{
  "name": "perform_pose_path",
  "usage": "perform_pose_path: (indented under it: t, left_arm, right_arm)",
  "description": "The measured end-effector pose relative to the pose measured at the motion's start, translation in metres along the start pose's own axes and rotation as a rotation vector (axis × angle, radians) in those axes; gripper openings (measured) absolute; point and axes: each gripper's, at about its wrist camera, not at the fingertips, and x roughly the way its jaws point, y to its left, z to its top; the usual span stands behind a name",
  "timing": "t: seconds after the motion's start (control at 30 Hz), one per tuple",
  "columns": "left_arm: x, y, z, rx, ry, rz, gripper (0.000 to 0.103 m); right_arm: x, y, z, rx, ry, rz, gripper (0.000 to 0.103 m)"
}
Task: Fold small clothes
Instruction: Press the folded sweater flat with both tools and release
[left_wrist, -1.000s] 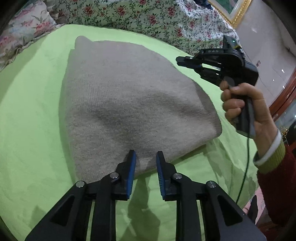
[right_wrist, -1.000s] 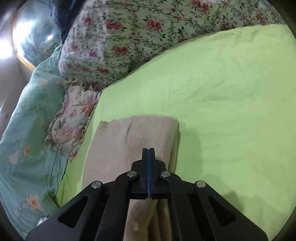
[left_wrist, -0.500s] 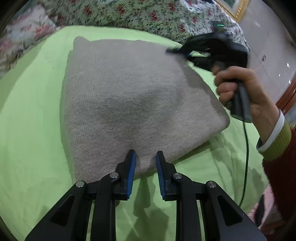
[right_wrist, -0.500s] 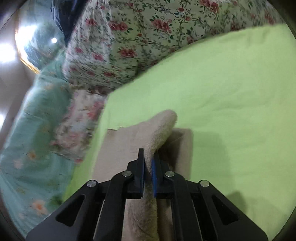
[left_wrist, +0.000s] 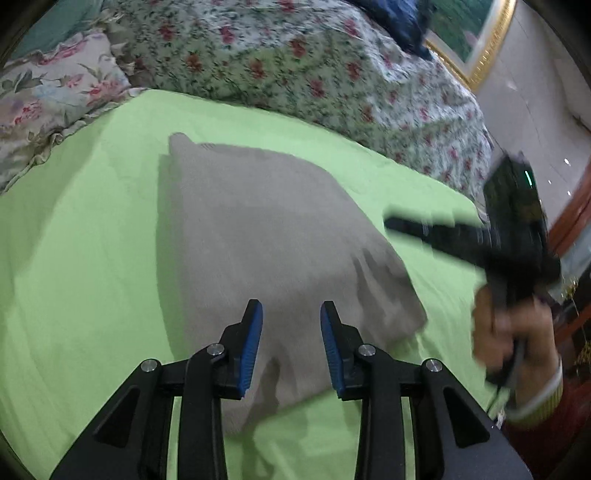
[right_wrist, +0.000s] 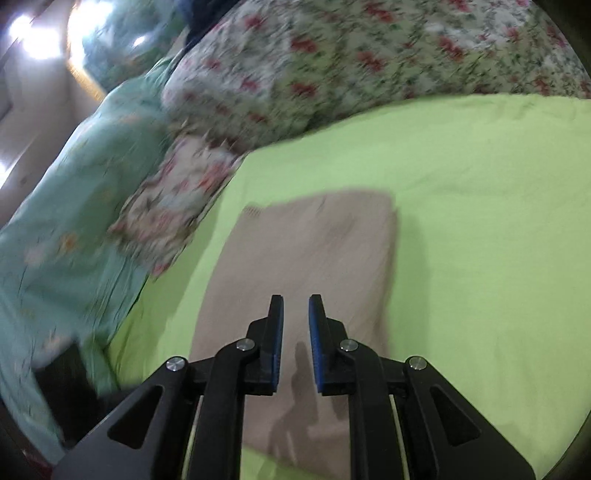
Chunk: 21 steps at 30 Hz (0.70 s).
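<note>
Both grippers, left (left_wrist: 291, 343) and right (right_wrist: 295, 339), are opening and empty above the folded beige knit (left_wrist: 266, 240), apparently releasing it flat on the green sheet (left_wrist: 81, 258).

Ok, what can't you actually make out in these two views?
- Left wrist view: right tongs and hand smeared by motion blur; tips unreadable.
- Right wrist view: beige garment's near edge hidden behind the tongs.
- Both views: garment type unclear, it's folded.

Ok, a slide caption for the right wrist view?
Right gripper, jaws opening and empty, above folded beige knit garment on green bedsheet.
</note>
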Motion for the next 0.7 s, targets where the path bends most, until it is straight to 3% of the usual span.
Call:
perform_pose_path:
  t: [0.1, 0.17, 0.27, 0.5, 0.7]
  left_arm:
    - [0.025, 0.017, 0.010, -0.042, 0.038, 0.012, 0.028]
    - [0.041, 0.032, 0.010, -0.077, 0.070, 0.036, 0.005]
    - [0.041, 0.050, 0.005, -0.129, 0.067, -0.013, 0.003]
    - [0.025, 0.030, -0.002, -0.057, 0.056, 0.047, 0.003]
    - [-0.007, 0.019, -0.051, -0.010, 0.043, 0.041, 0.004]
  right_arm:
    - [0.023, -0.008, -0.012, -0.006, 0.049, -0.117, 0.016]
    - [0.039, -0.029, -0.018, 0.039, 0.086, -0.142, 0.002]
    - [0.042, -0.046, -0.024, 0.085, 0.068, -0.089, 0.000]
    - [0.027, -0.030, -0.036, 0.065, 0.069, -0.123, 0.002]
    - [-0.014, -0.007, -0.080, -0.012, 0.012, -0.195, 0.004]
